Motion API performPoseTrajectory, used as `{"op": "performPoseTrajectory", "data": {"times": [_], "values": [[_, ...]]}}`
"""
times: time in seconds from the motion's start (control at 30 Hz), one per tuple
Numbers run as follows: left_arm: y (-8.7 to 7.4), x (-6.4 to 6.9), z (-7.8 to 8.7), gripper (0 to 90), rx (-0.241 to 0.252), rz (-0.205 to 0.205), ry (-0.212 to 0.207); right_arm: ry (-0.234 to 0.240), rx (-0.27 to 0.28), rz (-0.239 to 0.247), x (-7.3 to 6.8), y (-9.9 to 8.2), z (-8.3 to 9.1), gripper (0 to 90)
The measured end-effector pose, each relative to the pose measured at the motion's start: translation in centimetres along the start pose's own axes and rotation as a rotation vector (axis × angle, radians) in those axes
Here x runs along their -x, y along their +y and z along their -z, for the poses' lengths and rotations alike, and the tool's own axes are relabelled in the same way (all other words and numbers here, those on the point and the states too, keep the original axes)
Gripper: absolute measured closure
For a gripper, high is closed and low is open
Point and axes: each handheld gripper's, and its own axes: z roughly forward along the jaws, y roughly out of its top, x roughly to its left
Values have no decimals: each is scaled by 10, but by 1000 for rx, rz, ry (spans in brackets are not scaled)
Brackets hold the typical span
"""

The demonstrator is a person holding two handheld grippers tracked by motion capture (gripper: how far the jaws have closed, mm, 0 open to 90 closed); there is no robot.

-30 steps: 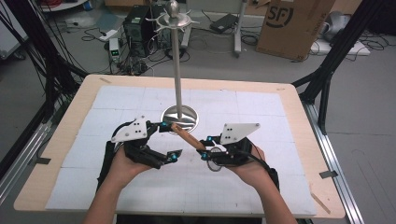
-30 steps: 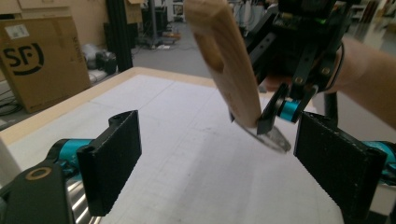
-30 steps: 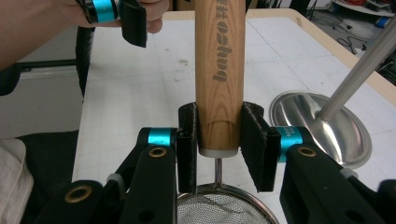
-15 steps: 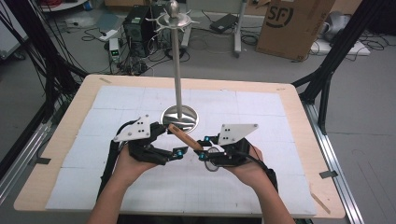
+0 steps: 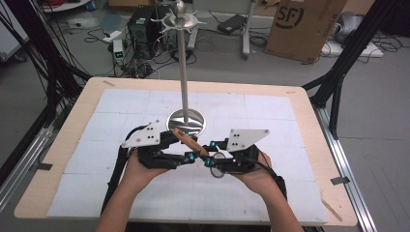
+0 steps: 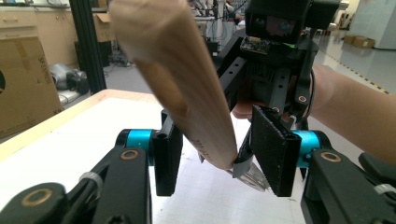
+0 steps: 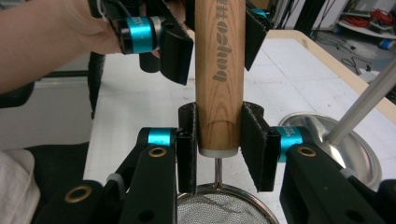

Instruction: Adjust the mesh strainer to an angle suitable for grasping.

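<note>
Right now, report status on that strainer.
Right gripper clamped on strainer's wooden handle. Left gripper just closing around handle, not yet pinching. Stand close behind.

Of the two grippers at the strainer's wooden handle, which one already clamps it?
The right gripper: its pads press both sides of the wooden handle just above the mesh strainer. The left gripper has just been closing around the handle, with a gap still showing at one pad.

Small mesh strainer (image 5: 218, 170) with light wooden handle (image 5: 190, 142), slanted above the table between both sets of jaws.
</note>
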Motion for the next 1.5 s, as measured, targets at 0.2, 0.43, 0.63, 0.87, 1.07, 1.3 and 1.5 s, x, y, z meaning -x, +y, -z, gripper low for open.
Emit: {"op": "performPoseTrajectory", "data": {"times": [0.2,0.43,0.63,0.87,1.07,1.3,1.5], "values": [[1,0,1,631,16,-5,-2,6,23,5,0,-1,3,689],[1,2,-2,677,31,-21,-20,18,21,14,-2,-1,-1,689],[1,5,-6,685,20,-46,-12,23,13,11,-3,-2,-6,689],[1,5,-6,687,6,-47,7,22,9,-4,-2,-3,-10,688],[0,5,-6,689,-6,-41,10,27,6,-26,-1,-4,-12,682],[-2,1,0,691,-31,-37,37,9,17,-49,0,-8,-4,643],[-3,-8,15,691,-43,-18,95,-37,10,-84,4,-23,8,597]]}}
